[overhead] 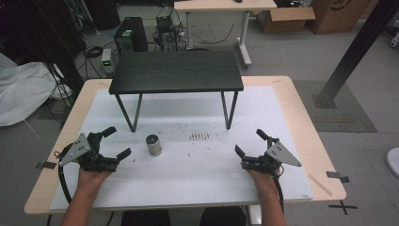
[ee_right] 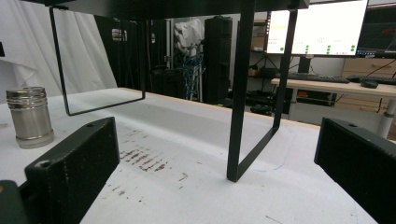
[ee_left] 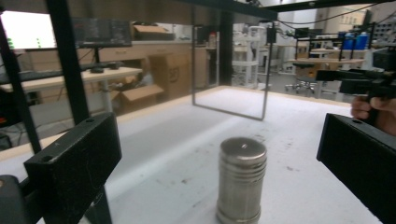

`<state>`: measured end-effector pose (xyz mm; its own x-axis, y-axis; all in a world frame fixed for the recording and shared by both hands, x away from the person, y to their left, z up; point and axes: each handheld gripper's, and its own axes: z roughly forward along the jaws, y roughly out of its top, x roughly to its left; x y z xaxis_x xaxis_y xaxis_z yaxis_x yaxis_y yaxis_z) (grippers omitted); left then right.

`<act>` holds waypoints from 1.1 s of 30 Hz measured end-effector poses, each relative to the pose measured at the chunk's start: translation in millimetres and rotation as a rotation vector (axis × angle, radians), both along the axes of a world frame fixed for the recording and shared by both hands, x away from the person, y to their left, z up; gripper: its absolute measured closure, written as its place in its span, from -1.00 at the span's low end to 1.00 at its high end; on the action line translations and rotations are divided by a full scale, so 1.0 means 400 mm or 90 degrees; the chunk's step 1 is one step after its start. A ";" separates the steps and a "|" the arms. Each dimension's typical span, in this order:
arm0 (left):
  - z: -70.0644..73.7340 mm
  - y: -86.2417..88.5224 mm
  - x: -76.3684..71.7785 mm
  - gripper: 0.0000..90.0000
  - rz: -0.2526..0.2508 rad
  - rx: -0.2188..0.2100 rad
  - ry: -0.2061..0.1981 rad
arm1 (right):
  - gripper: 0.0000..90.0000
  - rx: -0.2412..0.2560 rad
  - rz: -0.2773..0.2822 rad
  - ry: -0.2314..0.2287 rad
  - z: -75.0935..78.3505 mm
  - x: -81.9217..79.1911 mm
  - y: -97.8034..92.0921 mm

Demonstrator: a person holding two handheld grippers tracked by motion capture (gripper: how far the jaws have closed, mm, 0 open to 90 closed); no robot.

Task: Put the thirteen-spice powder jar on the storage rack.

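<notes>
While both of your grippers rest low at the near edge of the table (overhead: 301, 127), the thing that matters is the steel canister (overhead: 153, 144), which stands upright on the white mat in front of the small black shelf (overhead: 176, 70), close to the shelf's left legs and well left of the table's middle. Your left gripper (overhead: 116, 143) is much the nearer one: the canister stands just beyond and to the right of its spread jaws, with a short bare stretch of mat between, and nothing touches it yet. In the left gripper view the canister (ee_left: 241, 179) sits almost centred between the two black jaws, a little toward the right-hand one, so you are already lined up and a straight push forward should bring it into the gap. Its long axis is vertical, so I would judge that a level, side-on squeeze around the ribbed body is the natural grip. Your right gripper (overhead: 248, 143) is also wide open and holds nothing; it lies well apart, across the stained patch of mat, and in the right gripper view the canister (ee_right: 31, 117) shows far off at the left edge, beyond the shelf's nearest leg (ee_right: 239, 98). Reaching from that side looks the longer way round, so lead with your left.
</notes>
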<state>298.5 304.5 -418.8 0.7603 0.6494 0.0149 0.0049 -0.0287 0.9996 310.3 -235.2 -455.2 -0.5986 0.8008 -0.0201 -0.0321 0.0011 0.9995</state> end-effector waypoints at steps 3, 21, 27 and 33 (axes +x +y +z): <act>0.018 -0.009 0.007 -0.99 -0.014 0.013 0.002 | -1.00 0.000 0.000 -0.001 0.000 0.000 0.000; 0.063 -0.068 0.047 -0.99 -0.062 0.081 0.060 | -1.00 0.002 0.001 -0.001 0.000 -0.001 0.000; 0.066 -0.099 0.065 -0.99 -0.070 0.114 0.091 | -1.00 0.002 0.001 -0.005 0.000 -0.001 -0.001; 0.058 -0.120 0.081 -0.99 -0.066 0.142 0.119 | -1.00 0.003 0.002 -0.006 -0.001 -0.002 -0.001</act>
